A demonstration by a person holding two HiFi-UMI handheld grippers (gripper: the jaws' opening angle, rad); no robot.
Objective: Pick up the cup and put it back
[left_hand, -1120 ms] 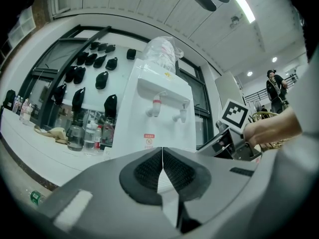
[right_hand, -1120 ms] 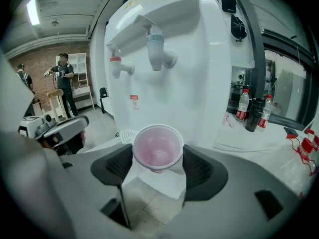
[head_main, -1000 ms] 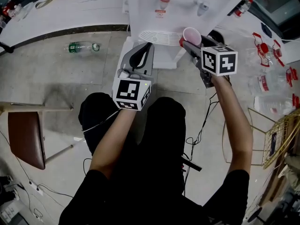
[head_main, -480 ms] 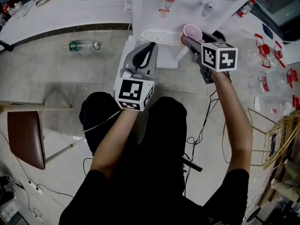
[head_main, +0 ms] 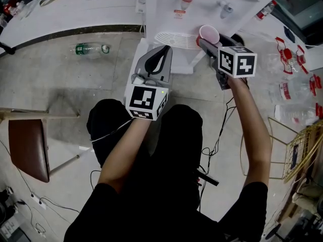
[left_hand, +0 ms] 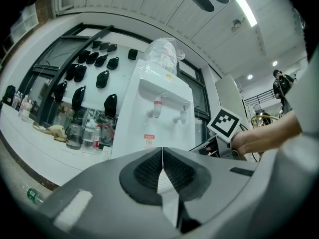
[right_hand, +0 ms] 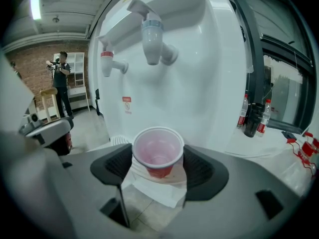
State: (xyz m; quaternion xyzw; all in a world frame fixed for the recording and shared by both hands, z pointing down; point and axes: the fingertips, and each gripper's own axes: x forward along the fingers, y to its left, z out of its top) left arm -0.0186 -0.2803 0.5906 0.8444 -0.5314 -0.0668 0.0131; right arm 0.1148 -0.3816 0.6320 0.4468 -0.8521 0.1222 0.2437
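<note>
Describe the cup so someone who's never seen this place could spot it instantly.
Find the tall white water dispenser. Just in front, below its two taps, the right gripper holds a small cup between its fingers. It is red outside, pale pink inside and open-topped, unlike the bottles beside the dispenser.

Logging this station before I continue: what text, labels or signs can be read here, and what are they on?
No text is legible.
On the water dispenser, the red-and-white sticker: too small to read.
On the bottles, red labels: blurred.
On the green bottle on the floor: label unreadable.
On the cup: no print shows.
</note>
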